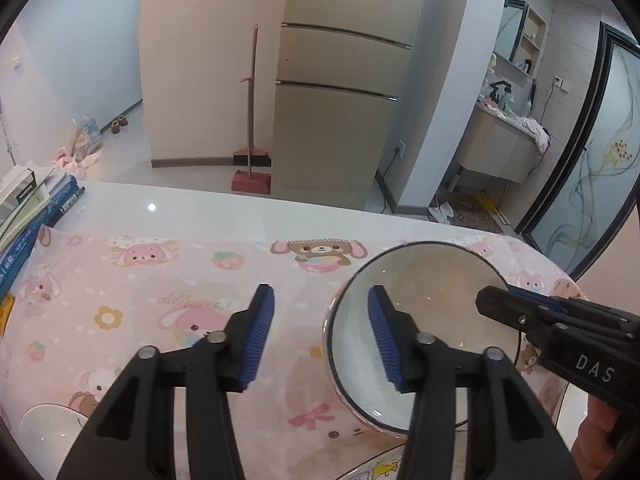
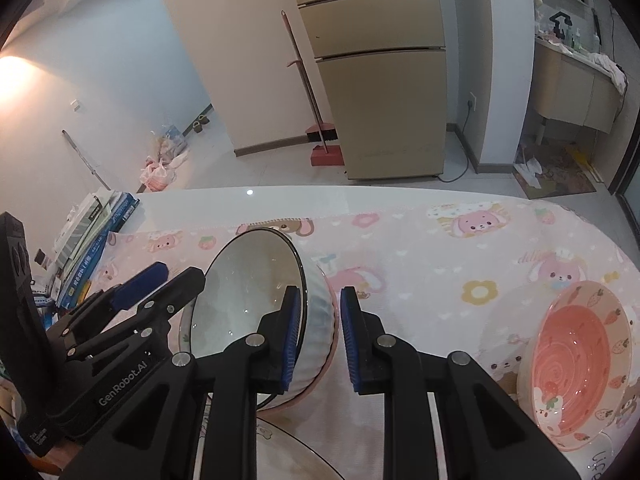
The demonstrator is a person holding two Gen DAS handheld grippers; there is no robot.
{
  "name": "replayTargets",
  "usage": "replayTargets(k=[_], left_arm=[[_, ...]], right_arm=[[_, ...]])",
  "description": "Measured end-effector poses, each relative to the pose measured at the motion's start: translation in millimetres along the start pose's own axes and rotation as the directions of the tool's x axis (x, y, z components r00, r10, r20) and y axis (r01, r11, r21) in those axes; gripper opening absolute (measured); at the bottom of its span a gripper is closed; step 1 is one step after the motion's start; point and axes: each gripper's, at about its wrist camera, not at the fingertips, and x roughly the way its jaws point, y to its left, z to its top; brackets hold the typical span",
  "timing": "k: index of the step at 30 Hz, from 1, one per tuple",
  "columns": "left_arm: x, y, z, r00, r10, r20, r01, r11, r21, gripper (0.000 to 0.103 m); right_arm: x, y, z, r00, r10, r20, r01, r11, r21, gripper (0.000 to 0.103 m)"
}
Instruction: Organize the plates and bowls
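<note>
White bowl: black-rimmed, tilted off the pink printed cloth, at 10 o'clock of the right wrist view.
Right gripper: blue pads pinch the bowl's wall, one inside the rim, one outside.
Left gripper: jaws spread, nothing pinched; bowl rim between them, right finger over the bowl's mouth.
Pink bowl: strawberry pattern, at 4 o'clock, well apart.
Plate: under the white bowl, at 6 o'clock.
Books: stacked at the table's left edge.
</note>
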Motion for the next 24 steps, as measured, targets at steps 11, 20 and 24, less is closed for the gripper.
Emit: replayTargets(k=[11,20,24], left_arm=[[7,18,1,0.999,0.001,-0.044,-0.005,0.997,-0.078,0.052],[2,18,3,1.0,-0.002,-0.027,0.0,0.997,-0.08,0.052],[0,19,4,1.0,-0.015,-0.025,0.013,0.996,-0.089,0.052]], right_arm=[[2,-17,2,0.995,0.098,0.007,-0.099,0.992,0.074,0.015],[9,-36,2,0.975,0.217,-0.049,-0.201,0.953,0.226,0.017],[17,-51,-1,0.953,0.296,-0.07,-0.26,0.912,0.316,0.016]])
